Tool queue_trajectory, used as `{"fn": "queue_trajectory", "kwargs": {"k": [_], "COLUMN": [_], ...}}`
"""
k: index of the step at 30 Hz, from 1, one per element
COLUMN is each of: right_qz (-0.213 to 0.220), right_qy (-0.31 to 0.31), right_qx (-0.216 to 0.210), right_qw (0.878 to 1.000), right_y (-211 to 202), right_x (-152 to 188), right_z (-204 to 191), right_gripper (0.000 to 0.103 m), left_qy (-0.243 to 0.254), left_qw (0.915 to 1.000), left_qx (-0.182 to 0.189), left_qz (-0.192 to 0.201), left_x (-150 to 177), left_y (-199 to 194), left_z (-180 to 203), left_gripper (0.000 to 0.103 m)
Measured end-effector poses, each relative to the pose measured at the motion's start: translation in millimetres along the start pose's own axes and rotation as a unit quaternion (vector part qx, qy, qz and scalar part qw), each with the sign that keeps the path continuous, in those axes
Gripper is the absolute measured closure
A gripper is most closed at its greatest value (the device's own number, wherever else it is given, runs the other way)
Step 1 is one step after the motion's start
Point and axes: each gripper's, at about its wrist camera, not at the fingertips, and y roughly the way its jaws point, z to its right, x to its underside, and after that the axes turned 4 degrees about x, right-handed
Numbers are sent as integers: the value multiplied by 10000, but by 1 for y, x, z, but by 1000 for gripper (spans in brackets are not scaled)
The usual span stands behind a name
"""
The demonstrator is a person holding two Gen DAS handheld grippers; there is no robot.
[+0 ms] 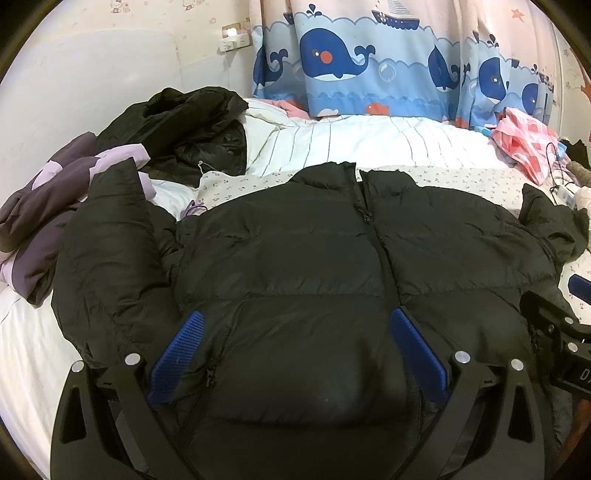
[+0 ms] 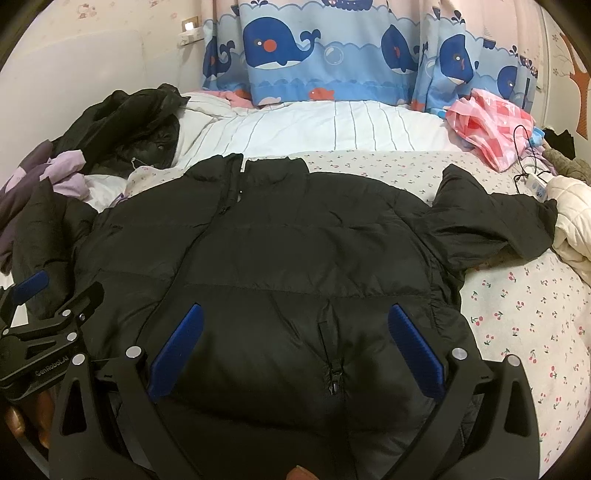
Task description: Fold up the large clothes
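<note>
- The black puffer jacket [image 2: 295,258] lies front-up and zipped on the bed [image 2: 517,314], collar at the far side and hem at the near edge. Its sleeves are spread to the left and right.
- The left gripper [image 1: 295,354] hangs over the jacket's near left half. Its blue fingers [image 1: 177,354] are spread wide and grasp nothing.
- The right gripper [image 2: 295,350] sits over the near right half by a pocket zip [image 2: 334,376]. Its fingers [image 2: 415,350] are equally wide apart and empty.
- Risk: the shell looks slick and puffy, so a pinch on the hem may catch only the top layer. The back panel would then stay behind and the fold would come out lopsided.
- Risk: trapped air in the padding could make any fold spring open once released.
- Risk: the left sleeve [image 1: 107,251] lies against a purple garment [image 1: 44,206] and close to a second dark coat [image 1: 184,125]. Sweeping that sleeve inward could drag them along.
- Risk: the right sleeve [image 2: 491,225] ends just beside a cream padded garment [image 2: 572,221] and near a cable [image 2: 528,162] with its white power strip [image 2: 537,184]. These could snag.
- The bed carries a cherry-print sheet, and a white striped duvet [image 2: 332,125] lies at the far side. A pink plastic bag [image 2: 487,122] sits far right.
- Whale-print curtains [image 2: 314,48] hang behind, and a wall socket [image 2: 190,31] glows on the pale wall at the far left.
</note>
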Motion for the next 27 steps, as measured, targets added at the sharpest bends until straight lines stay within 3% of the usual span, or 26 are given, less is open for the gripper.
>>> {"fn": "queue_trajectory", "kwargs": {"k": [27], "right_qz": [-30], "right_qy": [-16], "right_qx": [56], "right_qw": [10000], "right_y": [2], "right_x": [1], "right_z": [1], "right_gripper": [6], "left_qy": [-138], "left_qw": [9998], "left_qx": [151], "left_qz": [-19], "left_x": [-5], "left_y": [2], "left_z": [2], "left_gripper": [6]}}
